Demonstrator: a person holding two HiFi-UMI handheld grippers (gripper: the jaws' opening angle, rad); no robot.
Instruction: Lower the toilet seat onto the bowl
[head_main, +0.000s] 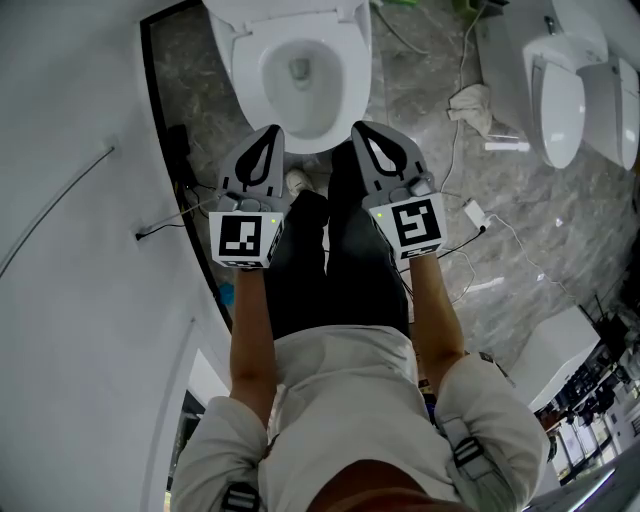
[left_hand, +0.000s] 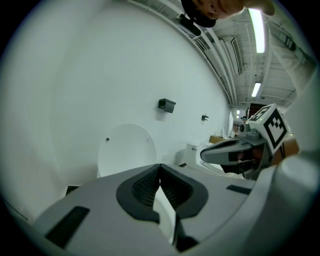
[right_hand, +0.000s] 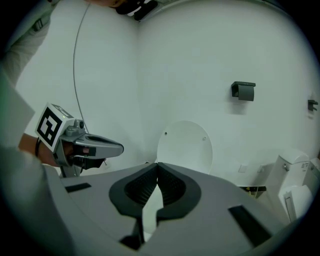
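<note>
The white toilet (head_main: 300, 75) stands at the top of the head view, its seat ring (head_main: 345, 70) lying flat on the bowl. Its round lid (right_hand: 185, 145) stands upright against the wall, and shows in the left gripper view too as the lid (left_hand: 127, 147). My left gripper (head_main: 271, 132) and right gripper (head_main: 359, 130) hover side by side just in front of the bowl's front rim, touching nothing. Each is shut with nothing between its pads. The left gripper (left_hand: 160, 167) points at the lid, as does the right gripper (right_hand: 157, 167).
A white wall (head_main: 70, 150) runs along the left. A second toilet (head_main: 560, 90) stands at the right, with a crumpled cloth (head_main: 470, 100), a white plug (head_main: 474, 213) and cables on the grey marble floor. A dark paper holder (right_hand: 243, 90) hangs on the wall. The person's legs (head_main: 340, 260) stand below the grippers.
</note>
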